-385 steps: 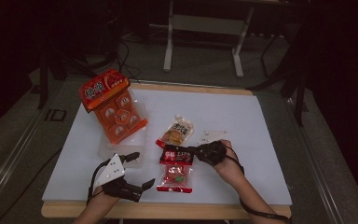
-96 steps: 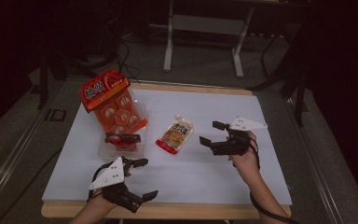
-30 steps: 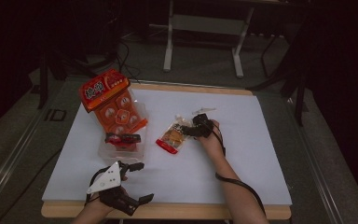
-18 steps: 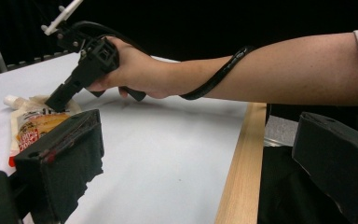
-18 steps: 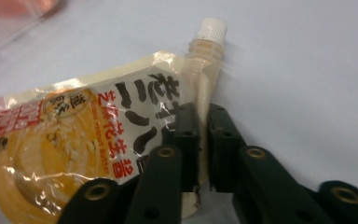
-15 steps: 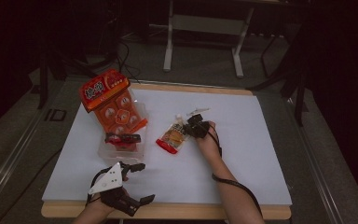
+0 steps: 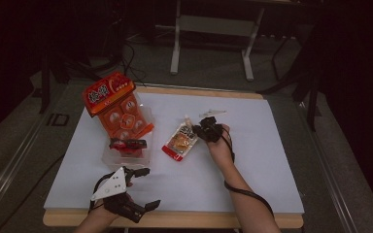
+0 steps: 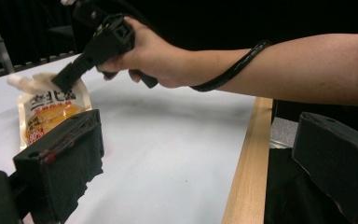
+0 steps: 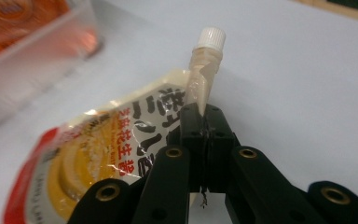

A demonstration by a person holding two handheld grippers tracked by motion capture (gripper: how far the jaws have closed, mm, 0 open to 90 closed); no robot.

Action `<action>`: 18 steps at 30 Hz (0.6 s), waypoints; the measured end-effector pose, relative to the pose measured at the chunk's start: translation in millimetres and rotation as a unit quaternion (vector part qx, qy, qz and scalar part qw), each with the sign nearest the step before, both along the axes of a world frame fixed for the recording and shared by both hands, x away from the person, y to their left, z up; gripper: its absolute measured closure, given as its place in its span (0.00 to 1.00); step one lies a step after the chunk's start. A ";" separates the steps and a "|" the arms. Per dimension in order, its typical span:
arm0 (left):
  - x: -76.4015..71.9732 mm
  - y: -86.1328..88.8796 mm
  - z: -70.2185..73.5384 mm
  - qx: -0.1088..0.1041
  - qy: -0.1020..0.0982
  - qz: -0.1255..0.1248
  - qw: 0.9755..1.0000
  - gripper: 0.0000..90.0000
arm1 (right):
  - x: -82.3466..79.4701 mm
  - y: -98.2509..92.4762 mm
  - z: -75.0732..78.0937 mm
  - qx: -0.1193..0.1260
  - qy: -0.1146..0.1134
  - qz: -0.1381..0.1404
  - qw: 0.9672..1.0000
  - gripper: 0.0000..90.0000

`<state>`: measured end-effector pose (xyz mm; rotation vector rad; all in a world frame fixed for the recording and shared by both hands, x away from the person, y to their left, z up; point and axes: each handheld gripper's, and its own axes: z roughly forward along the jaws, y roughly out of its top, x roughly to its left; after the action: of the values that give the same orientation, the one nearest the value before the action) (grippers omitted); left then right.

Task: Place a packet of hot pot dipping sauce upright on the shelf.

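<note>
Right hand-held gripper (image 9: pixel 204 122) clamped on spouted pouch (image 9: pixel 121 158) near its neck; thin edge hold, may slip when lifted. Left hand-held gripper (image 8: pixel 191 154) apart, idle.

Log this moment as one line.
right gripper: shut on spouted pouch, top edge | left gripper: open, idle | clear bin: holds snack packs

**Black jaws pinched on a spouted food pouch**

Rising from the bottom centre of the frame, the right gripper (image 9: pixel 204 123) has its two black jaws just closed, clamped together on the upper edge of a soft cream, yellow and red plastic pouch (image 9: pixel 98 168) with printed characters. The pouch fills the lower left. Its clear spout with a white screw cap (image 9: pixel 211 37) points to the upper centre. A clear plastic container (image 9: pixel 32 60) holding blurred orange packaging sits upper left. A white tabletop (image 9: pixel 307 84) spreads behind.
</note>
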<state>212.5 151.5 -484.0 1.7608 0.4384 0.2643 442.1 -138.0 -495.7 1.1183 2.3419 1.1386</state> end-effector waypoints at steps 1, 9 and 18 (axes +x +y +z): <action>0.6 -0.2 -0.3 -0.001 0.001 0.000 1.000 0.03 | -2.0 -0.5 3.1 0.006 -0.001 0.003 1.000 0.99; 1.0 -1.3 -0.6 -0.002 0.003 -0.002 1.000 0.03 | -19.7 2.0 24.6 0.036 -0.024 0.024 0.999 0.99; 2.7 -1.3 -0.6 -0.007 0.005 0.000 1.000 0.03 | -37.5 8.2 44.6 0.055 -0.048 0.049 0.996 0.99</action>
<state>215.2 150.2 -484.6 1.7483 0.4469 0.2512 404.6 -129.8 -451.1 0.9704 2.3072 1.3410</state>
